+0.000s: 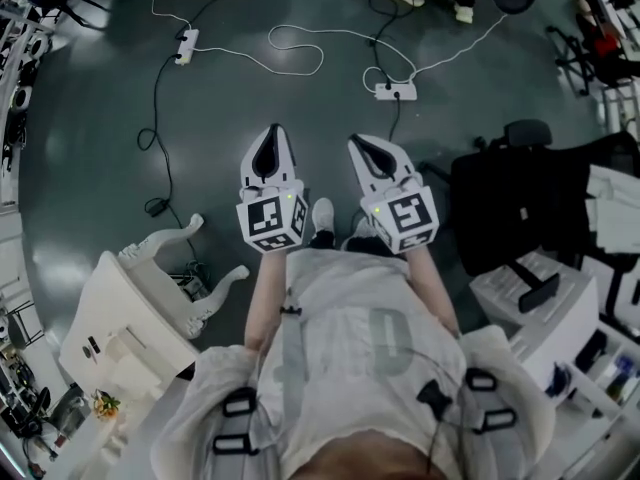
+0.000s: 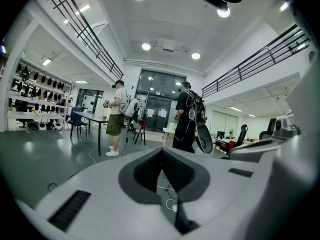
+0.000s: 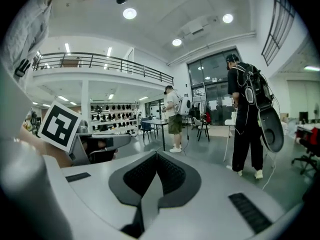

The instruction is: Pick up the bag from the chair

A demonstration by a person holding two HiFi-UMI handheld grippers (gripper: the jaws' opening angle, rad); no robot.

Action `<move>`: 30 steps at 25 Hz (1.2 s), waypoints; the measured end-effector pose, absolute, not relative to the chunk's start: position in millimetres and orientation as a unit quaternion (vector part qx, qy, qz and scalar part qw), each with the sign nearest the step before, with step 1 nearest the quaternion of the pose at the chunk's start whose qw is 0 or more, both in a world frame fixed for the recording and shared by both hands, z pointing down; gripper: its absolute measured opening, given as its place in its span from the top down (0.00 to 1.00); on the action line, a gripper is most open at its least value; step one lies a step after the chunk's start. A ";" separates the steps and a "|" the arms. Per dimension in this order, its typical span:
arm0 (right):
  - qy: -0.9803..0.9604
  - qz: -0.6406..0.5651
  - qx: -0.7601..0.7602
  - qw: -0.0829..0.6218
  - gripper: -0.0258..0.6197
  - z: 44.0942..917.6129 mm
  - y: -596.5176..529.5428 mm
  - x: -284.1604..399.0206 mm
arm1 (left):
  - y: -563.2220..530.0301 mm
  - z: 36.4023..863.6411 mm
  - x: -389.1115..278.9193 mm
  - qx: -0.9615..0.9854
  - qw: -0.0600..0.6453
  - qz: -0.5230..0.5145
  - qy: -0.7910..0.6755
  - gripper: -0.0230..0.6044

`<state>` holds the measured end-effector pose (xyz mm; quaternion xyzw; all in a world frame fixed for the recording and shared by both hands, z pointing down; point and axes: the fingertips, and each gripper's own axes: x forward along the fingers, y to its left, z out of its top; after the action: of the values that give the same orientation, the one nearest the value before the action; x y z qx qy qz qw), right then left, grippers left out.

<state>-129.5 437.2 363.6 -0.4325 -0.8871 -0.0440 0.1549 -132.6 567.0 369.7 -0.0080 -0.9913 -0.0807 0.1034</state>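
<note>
**Both grippers closed, empty, away from the bag**

Left gripper [image 1: 272, 138]: jaws together, nothing between them. Right gripper [image 1: 360, 144]: the same, just beside it. Both are held over grey floor [image 1: 100, 148], with a power strip [image 1: 396, 91] beyond. Black bag [image 1: 520, 208], as far as I can tell, sits on an office chair [image 1: 527, 133] at right, well apart from the right gripper. White chair [image 1: 150, 298] at left.

floor [image 1: 90, 138]: dark grey, glossy | white cable [image 1: 300, 53] loops between first power strip [image 1: 186, 45] and second power strip [image 1: 395, 90] | black cable [image 1: 152, 138] trails down the left | white chair [image 1: 150, 288], curved legs, lower left | black office chair [image 1: 525, 133] at right | wearer's shoe [image 1: 322, 213] at centre
</note>
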 end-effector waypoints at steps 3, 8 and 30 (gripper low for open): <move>-0.888 -0.035 -0.433 0.152 0.95 359.4 426.0 -129.1 | 554.5 359.9 -128.4 -0.014 0.097 -0.078 -0.992 0.95; -0.894 -0.024 -0.423 0.149 0.95 360.2 413.7 -127.7 | 536.4 353.1 -123.1 -0.002 0.092 -0.066 -0.994 0.95; -0.988 -0.022 0.015 0.153 0.95 357.2 15.2 -84.3 | 110.1 334.1 -161.5 0.414 0.085 0.034 -0.906 0.95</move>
<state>-84.3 15.2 357.2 0.0151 -0.9879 -0.0221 0.1525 -161.5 110.1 334.1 0.4139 -0.9057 0.0341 0.0848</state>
